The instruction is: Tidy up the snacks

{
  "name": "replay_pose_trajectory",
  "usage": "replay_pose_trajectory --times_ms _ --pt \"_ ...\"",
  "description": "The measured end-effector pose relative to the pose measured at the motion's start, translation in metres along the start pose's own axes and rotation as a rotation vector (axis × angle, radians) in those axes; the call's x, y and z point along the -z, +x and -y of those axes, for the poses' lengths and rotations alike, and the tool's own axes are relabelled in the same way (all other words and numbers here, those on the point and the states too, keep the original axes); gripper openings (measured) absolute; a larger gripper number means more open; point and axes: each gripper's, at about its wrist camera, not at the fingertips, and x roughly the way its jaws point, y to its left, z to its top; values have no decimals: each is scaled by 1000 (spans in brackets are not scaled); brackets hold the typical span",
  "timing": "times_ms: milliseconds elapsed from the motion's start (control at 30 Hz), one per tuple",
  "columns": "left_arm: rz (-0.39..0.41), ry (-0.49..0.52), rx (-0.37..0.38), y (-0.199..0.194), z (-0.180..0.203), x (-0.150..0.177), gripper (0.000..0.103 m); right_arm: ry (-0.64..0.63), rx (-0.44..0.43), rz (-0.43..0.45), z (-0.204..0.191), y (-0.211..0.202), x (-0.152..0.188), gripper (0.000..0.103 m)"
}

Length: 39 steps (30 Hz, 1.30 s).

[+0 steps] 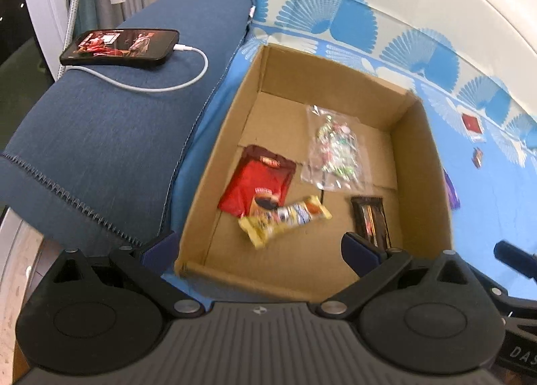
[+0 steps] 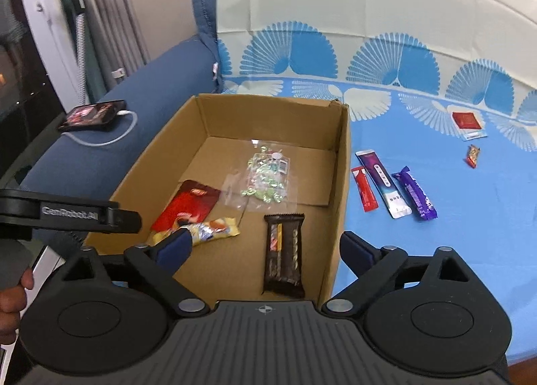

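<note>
The open brown cardboard box [image 2: 339,163] sits on the blue fan-patterned sheet [image 2: 436,250], and four snacks already lie on its floor: a red foil pouch [image 2: 188,205], a yellow wrapped bar [image 2: 214,229] overlapping the pouch's near corner, a clear bag of small green sweets [image 2: 265,180] toward the back, and a dark brown chocolate bar [image 2: 284,254] near the front right wall. Outside the box, on the sheet to its right, wait a slim red sachet [image 2: 364,192], a long purple-and-white sachet [image 2: 384,183] and a purple wrapped bar [image 2: 416,197], side by side; farther back lie a red square packet [image 2: 466,121] and a small red-brown sweet [image 2: 472,156]. The left gripper [image 1: 258,250] hovers over the box's near edge with its jaws spread wide and nothing between them; the right gripper [image 2: 265,247] is likewise wide open and empty above the chocolate bar. The likely trouble ahead is the three sachets lying so close together: a wide pinch could catch two at once or slide one away on the soft sheet, and a flat wrapper may slip out of the pads. A low approach could also clip the box's right wall and shift it. To the left, a black phone [image 1: 120,47] on a white charging cable [image 1: 188,78] rests on the blue sofa arm [image 1: 110,136], with curtains behind.
</note>
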Motion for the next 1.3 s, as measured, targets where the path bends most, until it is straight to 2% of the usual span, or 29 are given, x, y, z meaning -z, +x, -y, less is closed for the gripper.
replay_pose_trajectory --times_ms 233,600,1000,1300 --pt "37 44 -22 -33 4 42 103 -73 -7 68 -19 -45 27 98" --pt "128 100 -22 -76 17 68 103 -108 -17 174 -27 -92 48 100" --pt "173 113 -28 -101 20 87 103 -114 -8 228 -32 -119 63 101" --pt "167 129 -47 -99 24 87 103 -105 -10 218 -29 -118 64 101"
